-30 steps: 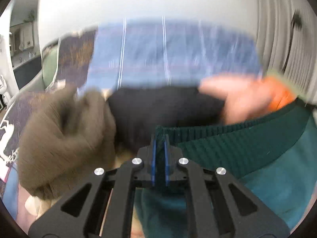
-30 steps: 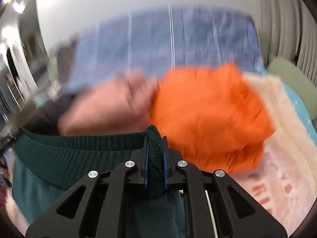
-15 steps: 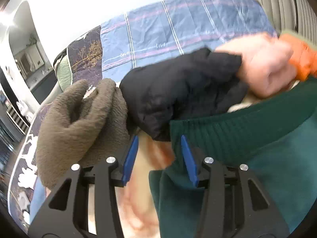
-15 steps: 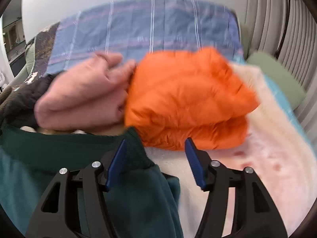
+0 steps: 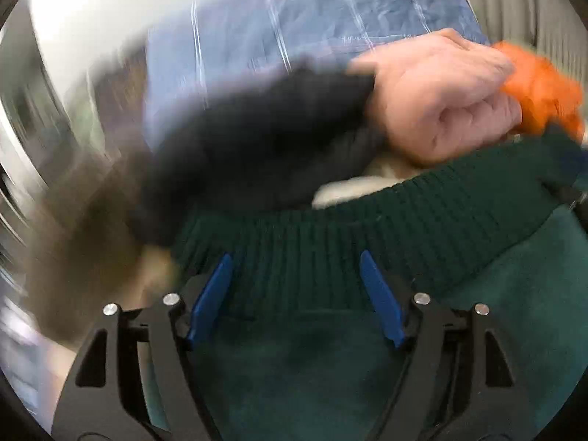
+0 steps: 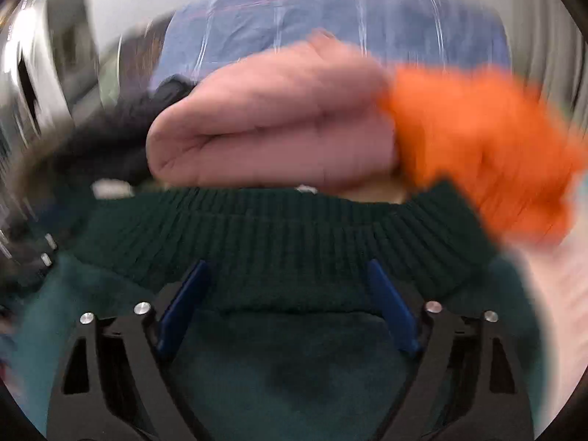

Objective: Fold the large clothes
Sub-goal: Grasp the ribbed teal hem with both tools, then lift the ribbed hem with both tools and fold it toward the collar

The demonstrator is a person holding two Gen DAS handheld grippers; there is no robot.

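A dark green sweater (image 5: 330, 349) with a ribbed hem (image 5: 386, 228) lies flat below both grippers; it also shows in the right wrist view (image 6: 294, 367), ribbed hem (image 6: 279, 231) farthest from me. My left gripper (image 5: 296, 294) is open, its blue pads wide apart over the hem and the body of the sweater. My right gripper (image 6: 286, 305) is open too, its pads spread over the same hem. Neither holds any cloth. Both views are blurred by motion.
Behind the sweater lie folded clothes in a row: a black one (image 5: 257, 139), a pink one (image 6: 272, 136) and an orange one (image 6: 485, 147). A blue checked cover (image 5: 312, 25) lies behind them. A pale blanket (image 6: 558, 294) lies at the right.
A second ago both grippers were shut on the sweater's ribbed hem. They let go and opened wide, and both have since shifted over the middle of the hem.
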